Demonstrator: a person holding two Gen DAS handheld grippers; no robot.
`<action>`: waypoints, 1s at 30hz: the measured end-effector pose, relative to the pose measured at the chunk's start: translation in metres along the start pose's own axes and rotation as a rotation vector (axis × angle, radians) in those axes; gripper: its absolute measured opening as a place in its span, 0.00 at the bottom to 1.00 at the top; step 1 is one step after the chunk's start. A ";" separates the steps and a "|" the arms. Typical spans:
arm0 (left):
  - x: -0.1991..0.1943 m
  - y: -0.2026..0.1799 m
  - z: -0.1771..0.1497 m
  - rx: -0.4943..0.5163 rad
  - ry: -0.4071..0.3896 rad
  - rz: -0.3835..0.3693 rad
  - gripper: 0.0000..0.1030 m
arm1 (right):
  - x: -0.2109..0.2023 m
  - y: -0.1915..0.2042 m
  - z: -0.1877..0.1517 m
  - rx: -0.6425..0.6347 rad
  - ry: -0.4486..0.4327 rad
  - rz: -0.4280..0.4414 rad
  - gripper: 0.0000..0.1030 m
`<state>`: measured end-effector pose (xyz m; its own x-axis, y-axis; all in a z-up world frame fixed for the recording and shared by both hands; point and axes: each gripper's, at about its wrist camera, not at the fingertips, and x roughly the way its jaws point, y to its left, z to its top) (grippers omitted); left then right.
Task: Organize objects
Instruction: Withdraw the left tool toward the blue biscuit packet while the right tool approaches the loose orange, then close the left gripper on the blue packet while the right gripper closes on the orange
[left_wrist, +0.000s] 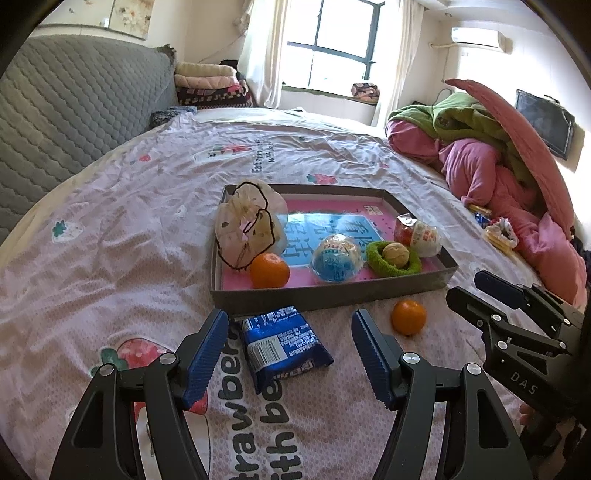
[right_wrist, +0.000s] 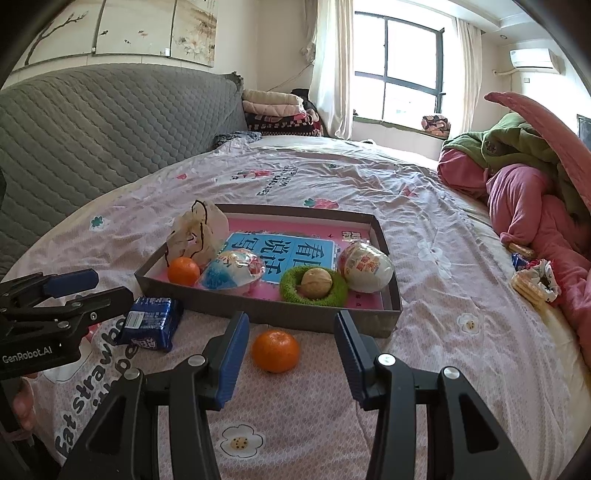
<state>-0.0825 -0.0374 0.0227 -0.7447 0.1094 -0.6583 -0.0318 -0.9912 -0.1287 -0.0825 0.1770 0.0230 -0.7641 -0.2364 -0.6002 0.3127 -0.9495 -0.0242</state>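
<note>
I hold the left gripper (left_wrist: 290, 354) spread astride the blue snack packet (left_wrist: 282, 345) and the right gripper (right_wrist: 291, 350) spread around the loose orange (right_wrist: 275, 350), both lying just outside the tray (left_wrist: 332, 297), ready for pickup.

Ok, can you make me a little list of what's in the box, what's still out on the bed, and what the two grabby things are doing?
in the box: orange, blue-wrapped bun, walnut sitting in a green ring, red-wrapped bun, plastic bag
out on the bed: blue snack packet, second orange
left gripper: open, fingers either side of the blue snack packet, not squeezing
right gripper: open, second orange between its fingers, not touching
</note>
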 end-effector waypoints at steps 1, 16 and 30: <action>0.000 0.000 -0.001 0.000 0.004 -0.001 0.69 | 0.000 0.000 -0.001 -0.001 0.001 0.001 0.46; 0.008 0.003 -0.015 0.001 0.055 0.004 0.69 | 0.005 0.000 -0.016 -0.003 0.043 0.014 0.46; 0.013 -0.004 -0.031 0.023 0.098 0.014 0.69 | 0.009 0.004 -0.028 -0.004 0.073 0.024 0.47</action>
<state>-0.0716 -0.0298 -0.0080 -0.6765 0.1015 -0.7294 -0.0380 -0.9940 -0.1030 -0.0725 0.1774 -0.0053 -0.7131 -0.2434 -0.6575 0.3330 -0.9429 -0.0120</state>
